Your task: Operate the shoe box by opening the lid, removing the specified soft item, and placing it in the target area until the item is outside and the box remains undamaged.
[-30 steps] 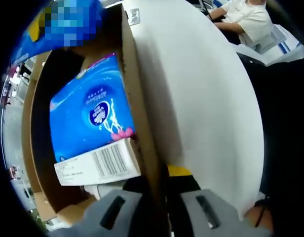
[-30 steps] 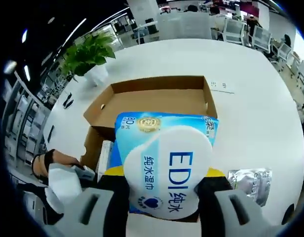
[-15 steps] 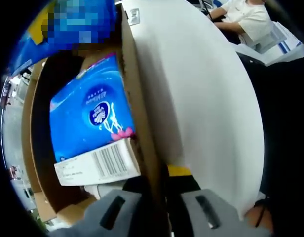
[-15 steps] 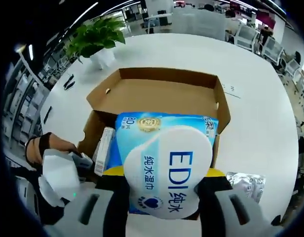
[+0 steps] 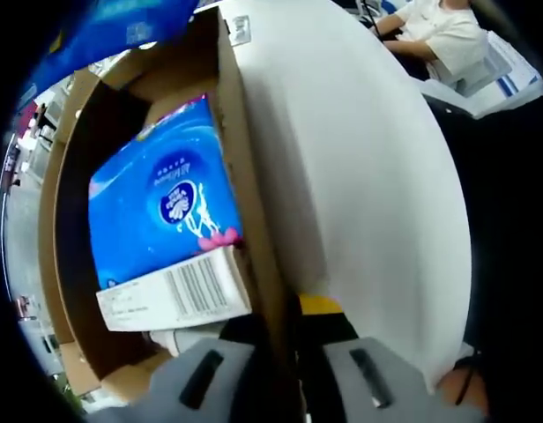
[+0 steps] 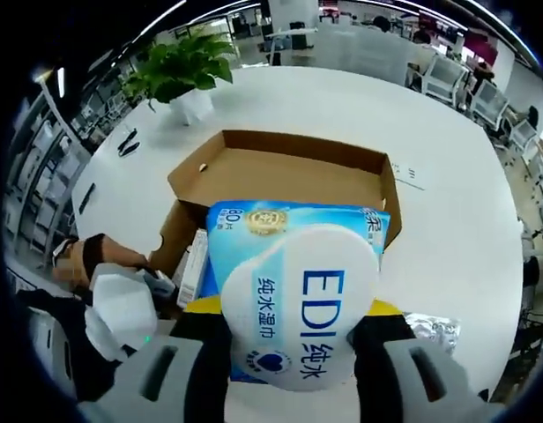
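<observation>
**Right gripper view: wipes pack held above the open shoe box**

Right gripper view shows the right gripper (image 6: pixel 293 352) clamped on a blue pack of wet wipes (image 6: pixel 293 291), its jaws pressing the pack from both sides, the white label with "EDI" facing the camera. The pack hangs above the open cardboard shoe box (image 6: pixel 289 172), which sits on a round white table (image 6: pixel 448 220). The box lid stands folded back on the far side. A potted green plant (image 6: pixel 179 75) stands near the table's far edge, and a crinkled silver packet (image 6: pixel 435 330) lies on the table just right of the pack.

Over in the left gripper view, the left gripper (image 5: pixel 285 366) pinches the long side wall of the shoe box (image 5: pixel 245 176), one jaw inside and one outside. Inside the box lie a blue tissue pack (image 5: pixel 161 203) and, touching it, a small white carton with a barcode (image 5: pixel 179 295). At the top edge, the wet wipes (image 5: pixel 113 31) hang over the box's far end. A seated person (image 5: pixel 435 35) is at the far side.
</observation>
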Demonstrator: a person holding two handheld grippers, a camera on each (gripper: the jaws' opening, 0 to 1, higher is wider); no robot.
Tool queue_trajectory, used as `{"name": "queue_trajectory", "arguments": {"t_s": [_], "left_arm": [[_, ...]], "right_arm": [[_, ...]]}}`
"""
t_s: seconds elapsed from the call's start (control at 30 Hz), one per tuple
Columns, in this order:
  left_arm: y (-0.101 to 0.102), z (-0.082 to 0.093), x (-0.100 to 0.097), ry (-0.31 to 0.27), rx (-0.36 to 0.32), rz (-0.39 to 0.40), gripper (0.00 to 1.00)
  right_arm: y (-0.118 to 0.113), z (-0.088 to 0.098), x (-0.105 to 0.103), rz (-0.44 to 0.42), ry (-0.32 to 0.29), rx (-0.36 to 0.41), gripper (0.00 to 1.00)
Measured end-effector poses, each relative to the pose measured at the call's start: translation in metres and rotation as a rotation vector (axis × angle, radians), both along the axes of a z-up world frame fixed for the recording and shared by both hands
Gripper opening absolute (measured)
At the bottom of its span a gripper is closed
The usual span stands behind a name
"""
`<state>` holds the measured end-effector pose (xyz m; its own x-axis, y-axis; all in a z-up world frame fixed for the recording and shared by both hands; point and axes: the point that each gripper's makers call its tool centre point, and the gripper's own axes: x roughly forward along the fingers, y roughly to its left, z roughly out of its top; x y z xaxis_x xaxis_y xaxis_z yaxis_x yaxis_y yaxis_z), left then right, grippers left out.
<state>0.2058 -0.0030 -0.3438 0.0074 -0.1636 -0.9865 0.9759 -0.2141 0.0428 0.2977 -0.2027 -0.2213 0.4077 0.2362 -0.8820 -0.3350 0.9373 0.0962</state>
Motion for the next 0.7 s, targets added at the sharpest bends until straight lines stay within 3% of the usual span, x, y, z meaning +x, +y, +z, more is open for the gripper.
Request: {"name": "queue_trajectory", "arguments": {"t_s": [0.7], "left_arm": [[0.0013, 0.0002, 0.0002, 0.001, -0.003, 0.012, 0.04]], "right_arm": [[-0.0057, -0.0021, 0.0057, -0.067, -0.034, -0.036, 0.55]]}}
